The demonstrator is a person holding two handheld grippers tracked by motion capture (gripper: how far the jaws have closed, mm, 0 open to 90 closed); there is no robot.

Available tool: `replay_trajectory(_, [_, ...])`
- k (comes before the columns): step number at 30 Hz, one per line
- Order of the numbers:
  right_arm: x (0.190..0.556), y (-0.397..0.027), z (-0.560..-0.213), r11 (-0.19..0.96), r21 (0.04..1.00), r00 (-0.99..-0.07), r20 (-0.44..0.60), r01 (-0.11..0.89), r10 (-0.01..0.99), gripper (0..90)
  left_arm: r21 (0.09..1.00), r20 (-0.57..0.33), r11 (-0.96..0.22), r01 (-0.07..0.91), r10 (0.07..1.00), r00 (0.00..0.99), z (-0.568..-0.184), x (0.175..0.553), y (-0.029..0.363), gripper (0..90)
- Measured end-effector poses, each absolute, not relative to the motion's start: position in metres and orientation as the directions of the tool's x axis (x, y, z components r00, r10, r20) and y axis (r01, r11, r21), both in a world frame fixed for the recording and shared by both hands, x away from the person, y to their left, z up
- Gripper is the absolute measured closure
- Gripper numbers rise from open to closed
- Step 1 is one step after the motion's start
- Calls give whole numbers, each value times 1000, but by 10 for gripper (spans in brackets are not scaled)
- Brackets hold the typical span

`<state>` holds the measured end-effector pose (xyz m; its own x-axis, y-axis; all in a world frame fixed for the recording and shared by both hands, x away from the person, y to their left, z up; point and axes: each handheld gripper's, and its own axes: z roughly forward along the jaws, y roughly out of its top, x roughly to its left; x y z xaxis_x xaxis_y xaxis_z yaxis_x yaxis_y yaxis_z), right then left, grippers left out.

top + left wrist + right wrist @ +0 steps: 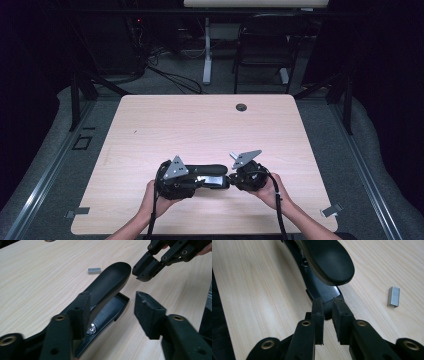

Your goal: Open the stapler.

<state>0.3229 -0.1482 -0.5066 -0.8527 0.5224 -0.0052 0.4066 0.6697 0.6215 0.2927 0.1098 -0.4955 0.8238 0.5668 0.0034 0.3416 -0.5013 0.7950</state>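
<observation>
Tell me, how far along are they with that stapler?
Done: the stapler lies on the table with its top arm raised off the base, and a block of staples waits beside it. In hand: the left gripper straddles the stapler's body, and the right gripper nips its front tip. Left: the staples apparently still need loading and the top closing.

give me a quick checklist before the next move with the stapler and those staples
1. Stapler between the left gripper pads: ok, though one pad stands clear, so it is not clamped.
2. Right gripper at the stapler's front tip: ok; whether it pinches, cannot tell.
3. Stapler top arm raised: ok.
4. Staple strip lies apart on the table: ok.
5. Staple channel empty: cannot tell.
</observation>
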Motion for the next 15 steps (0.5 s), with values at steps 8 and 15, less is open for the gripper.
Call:
replay_trajectory(8, [325, -136, -517, 676, 619, -853, -18, 400, 521, 838, 762, 23, -540, 359, 575, 818, -514, 293, 94, 768])
replay_trajectory(15, [325, -123, -525, 689, 616, -860, -39, 381, 509, 887, 742, 35, -543, 393, 617, 786, -532, 301, 85, 898])
